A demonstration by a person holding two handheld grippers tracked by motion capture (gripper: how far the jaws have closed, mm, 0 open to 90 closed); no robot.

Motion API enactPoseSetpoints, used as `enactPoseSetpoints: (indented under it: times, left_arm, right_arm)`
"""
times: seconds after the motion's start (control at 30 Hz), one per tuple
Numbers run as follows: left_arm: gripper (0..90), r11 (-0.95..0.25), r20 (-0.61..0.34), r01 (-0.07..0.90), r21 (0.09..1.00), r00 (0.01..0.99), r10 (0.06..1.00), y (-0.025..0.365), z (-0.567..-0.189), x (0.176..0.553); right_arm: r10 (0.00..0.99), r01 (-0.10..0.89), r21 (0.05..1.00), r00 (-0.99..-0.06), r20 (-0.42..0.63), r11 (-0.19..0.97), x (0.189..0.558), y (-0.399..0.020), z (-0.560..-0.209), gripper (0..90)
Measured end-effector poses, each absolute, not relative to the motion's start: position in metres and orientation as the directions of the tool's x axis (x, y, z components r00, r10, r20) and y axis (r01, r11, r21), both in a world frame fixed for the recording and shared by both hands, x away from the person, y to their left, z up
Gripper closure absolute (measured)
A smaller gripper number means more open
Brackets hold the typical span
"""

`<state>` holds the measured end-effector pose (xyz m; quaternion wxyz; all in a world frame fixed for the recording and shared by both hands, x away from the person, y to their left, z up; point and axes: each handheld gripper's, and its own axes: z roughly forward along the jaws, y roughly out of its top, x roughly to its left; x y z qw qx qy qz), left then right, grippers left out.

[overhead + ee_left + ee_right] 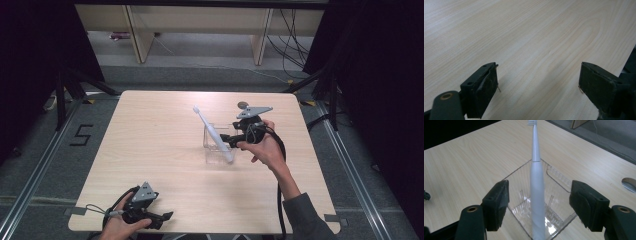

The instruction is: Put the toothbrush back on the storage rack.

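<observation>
Dark curtains hang on both sides of the room, and pale wooden legs stand on the grey floor at the back. On the floor sits a light wood desk [165,150].

Near the middle of the desk is a clear box [216,146] with an open top. A white toothbrush [214,135] stands in the box. Its bottom end rests inside and it leans, so its brush end pokes up and out over the far left rim.

The right claw [231,139] is at the right side of the box, held by a hand [264,147]. From the right gripper view, the toothbrush [536,195] rises between the two black jaws, over the box [559,177]. The jaws are spread wide and do not touch the toothbrush. There is a gap on each side of it.

The left claw [165,218] is at the near left edge of the desk, well apart from the box. It lies low over the bare wood [536,45]. Its jaws are spread wide too, with nothing between them.

A small round grey thing [242,105] sits on the desk behind the right claw.
</observation>
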<state>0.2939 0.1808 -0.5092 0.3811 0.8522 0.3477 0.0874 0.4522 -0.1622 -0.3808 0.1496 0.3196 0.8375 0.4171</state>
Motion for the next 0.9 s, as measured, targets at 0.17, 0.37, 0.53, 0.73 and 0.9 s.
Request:
enactPoseSetpoints:
  times: [0.17,0.37,0.53,0.73,0.9]
  left_arm:
    - [14.9,-0.468,-0.116,0.526,0.71,0.743,0.659,0.181,-0.509,0.294]
    - [14.9,-0.468,-0.116,0.526,0.71,0.743,0.659,0.181,-0.509,0.294]
    - [14.9,-0.465,-0.118,0.526,0.712,0.742,0.659,0.181,-0.509,0.294]
    - [14.9,-0.466,-0.117,0.526,0.712,0.743,0.659,0.181,-0.509,0.294]
    - [14.9,-0.466,-0.119,0.527,0.711,0.743,0.658,0.181,-0.509,0.294]
  right_arm:
    - [0.667,0.409,0.799,-0.745,0.014,0.441,0.449,-0.168,-0.38,31.9]
    - [0.672,0.407,0.805,-0.741,0.015,0.431,0.444,-0.173,-0.38,31.5]
    - [0.672,0.396,0.815,-0.74,0.011,0.423,0.437,-0.177,-0.381,31.4]
    - [0.686,0.415,0.811,-0.728,0.024,0.412,0.429,-0.183,-0.382,30.3]
    - [0.687,0.409,0.815,-0.727,0.018,0.411,0.429,-0.189,-0.384,29.7]
